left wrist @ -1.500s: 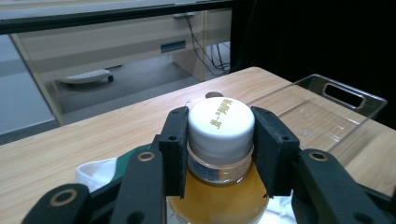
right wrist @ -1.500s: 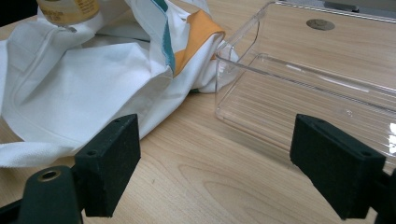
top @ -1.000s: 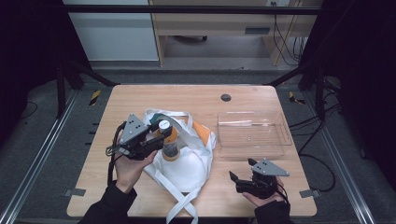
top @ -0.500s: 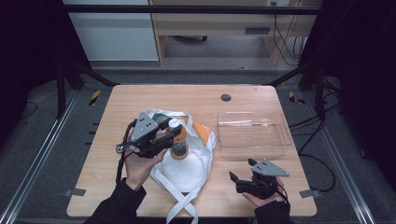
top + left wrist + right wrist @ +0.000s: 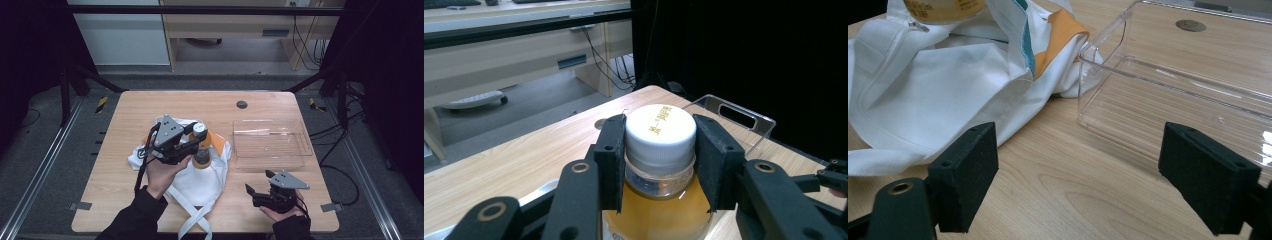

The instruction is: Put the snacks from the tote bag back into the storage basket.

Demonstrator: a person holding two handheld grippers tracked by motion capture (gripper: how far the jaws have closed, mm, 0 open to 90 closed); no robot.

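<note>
Left gripper (image 5: 196, 141) clamps the white cap of the upright orange-drink bottle (image 5: 202, 150) over the white tote bag (image 5: 200, 175), with the clear plastic tray (image 5: 295, 150) just right of it and the open-jawed right gripper (image 5: 252, 192) idle near-right.

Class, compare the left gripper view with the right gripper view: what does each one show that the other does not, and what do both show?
Left gripper view: the bottle's white cap, printed with gold characters, clamped between the left gripper pads.

Right gripper view: the white bag with its orange panel, and the right gripper open over bare table.

Both: the clear plastic tray and the bottle of amber liquid.
</note>
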